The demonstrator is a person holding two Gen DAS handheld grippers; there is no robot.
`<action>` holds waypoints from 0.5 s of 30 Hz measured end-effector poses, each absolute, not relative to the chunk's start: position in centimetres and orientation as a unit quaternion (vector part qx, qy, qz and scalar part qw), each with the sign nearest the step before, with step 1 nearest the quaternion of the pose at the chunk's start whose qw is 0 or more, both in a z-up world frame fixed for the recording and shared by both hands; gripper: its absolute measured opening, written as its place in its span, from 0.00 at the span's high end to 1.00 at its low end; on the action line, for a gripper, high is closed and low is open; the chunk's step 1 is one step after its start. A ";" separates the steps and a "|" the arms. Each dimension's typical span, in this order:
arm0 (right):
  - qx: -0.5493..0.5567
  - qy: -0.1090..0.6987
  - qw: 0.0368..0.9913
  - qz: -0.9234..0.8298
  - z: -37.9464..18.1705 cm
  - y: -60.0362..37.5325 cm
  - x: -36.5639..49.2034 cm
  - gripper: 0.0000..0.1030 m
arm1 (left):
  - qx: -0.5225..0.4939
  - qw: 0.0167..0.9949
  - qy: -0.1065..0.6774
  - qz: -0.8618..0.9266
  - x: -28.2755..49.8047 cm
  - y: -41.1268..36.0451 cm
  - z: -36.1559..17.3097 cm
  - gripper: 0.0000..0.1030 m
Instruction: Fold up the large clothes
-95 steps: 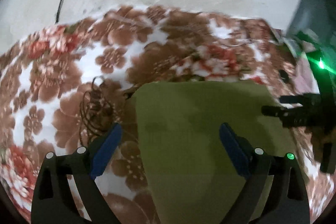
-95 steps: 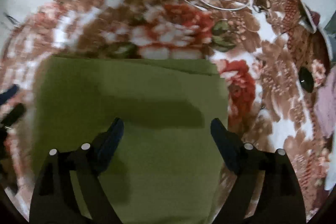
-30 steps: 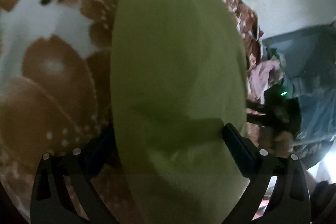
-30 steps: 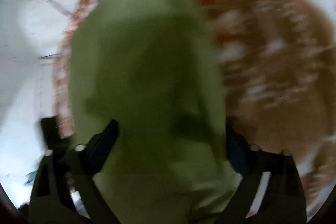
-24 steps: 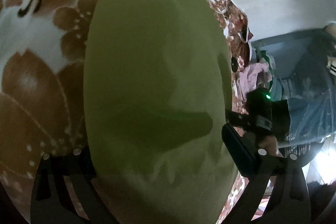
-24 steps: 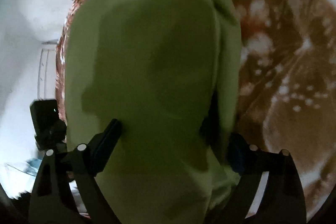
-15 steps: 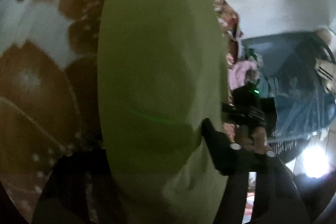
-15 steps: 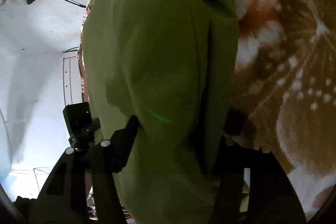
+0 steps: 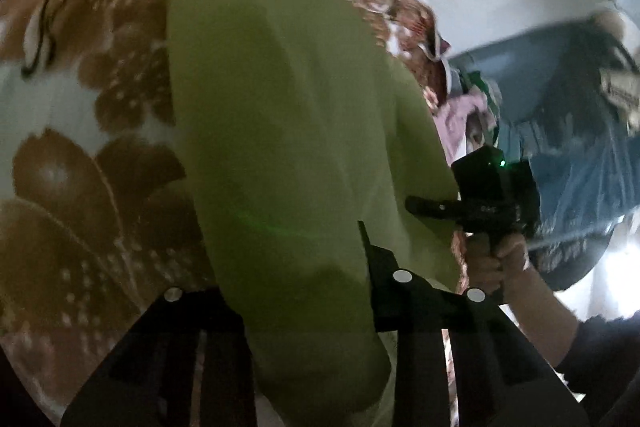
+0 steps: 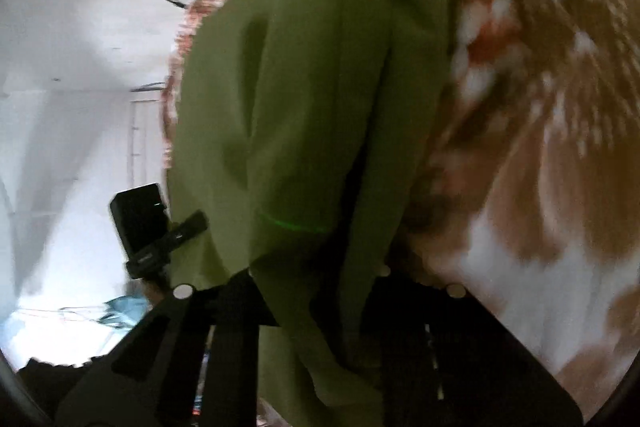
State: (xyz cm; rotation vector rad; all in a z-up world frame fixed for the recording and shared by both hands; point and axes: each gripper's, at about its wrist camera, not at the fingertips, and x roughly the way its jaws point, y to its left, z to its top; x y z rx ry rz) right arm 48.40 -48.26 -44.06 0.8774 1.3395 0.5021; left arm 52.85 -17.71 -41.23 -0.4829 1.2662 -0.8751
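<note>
L wrist: left gripper closing, jaws pinching the green garment above the floral blanket.
R wrist: right gripper closing on bunched layers (messy); a layer could slip, skewing the fold.

Folded olive-green cloth garment lies on brown-and-white floral plush blanket, running toward blanket's far edge. Left gripper straddles garment's near end, jaws closing, cloth between them. Right gripper straddles bunched garment folds, jaws closing likewise. Pink crumpled cloth sits beyond blanket's right edge, behind right gripper.
</note>
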 end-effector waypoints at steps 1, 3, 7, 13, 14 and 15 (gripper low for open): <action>0.386 0.594 0.669 0.225 -43.3 -48.0 47.7 0.83 | -0.211 0.694 0.565 -0.393 52.4 -17.7 -40.6 0.74; 0.381 0.595 0.667 0.236 -42.5 -47.0 46.1 0.83 | -0.212 0.694 0.562 -0.396 50.9 -17.3 -39.3 0.74; 0.403 0.593 0.654 0.242 -42.8 -45.9 43.4 0.84 | -0.210 0.690 0.569 -0.393 47.6 -15.6 -38.6 0.75; 0.438 0.562 0.655 0.253 -42.0 -45.8 37.3 0.84 | -0.215 0.677 0.572 -0.410 43.0 -13.9 -36.5 0.75; 0.447 0.552 0.657 0.252 -41.8 -46.1 35.9 0.84 | -0.209 0.676 0.571 -0.416 42.5 -13.9 -36.2 0.75; 0.453 0.543 0.661 0.251 -41.3 -46.7 34.7 0.84 | -0.200 0.675 0.569 -0.424 41.9 -14.4 -35.4 0.75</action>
